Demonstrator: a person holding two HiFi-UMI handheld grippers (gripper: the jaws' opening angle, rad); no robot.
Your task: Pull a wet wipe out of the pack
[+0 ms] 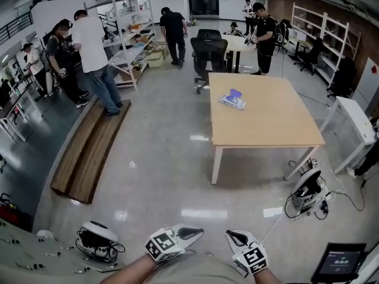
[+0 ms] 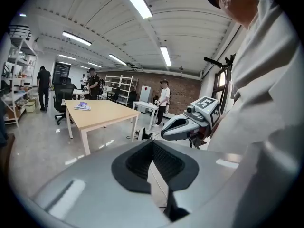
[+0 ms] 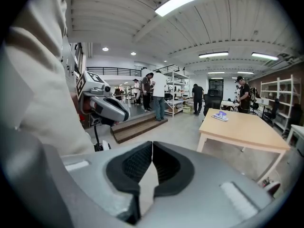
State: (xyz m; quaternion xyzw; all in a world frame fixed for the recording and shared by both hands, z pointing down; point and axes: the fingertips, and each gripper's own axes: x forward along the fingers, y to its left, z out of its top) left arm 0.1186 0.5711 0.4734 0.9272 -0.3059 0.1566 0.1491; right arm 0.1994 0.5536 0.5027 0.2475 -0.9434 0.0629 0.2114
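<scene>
Wet wipe pack lies well away on the far side of the counter; both claws are empty.
By my judgement it is light, soft and film-wrapped, so it may slide or lift when a sheet is tugged: one claw should pin its body while the other pinches the wipe at the top opening. The left claw and right claw are each pressed together on nothing, close to the person's body. The flap, and whether a wipe protrudes from it, are too small to make out.

I hold my left gripper and right gripper low against my body, side by side, tips pointing forward. Each one's jaws are pressed together at the tips, with nothing between them.
</scene>
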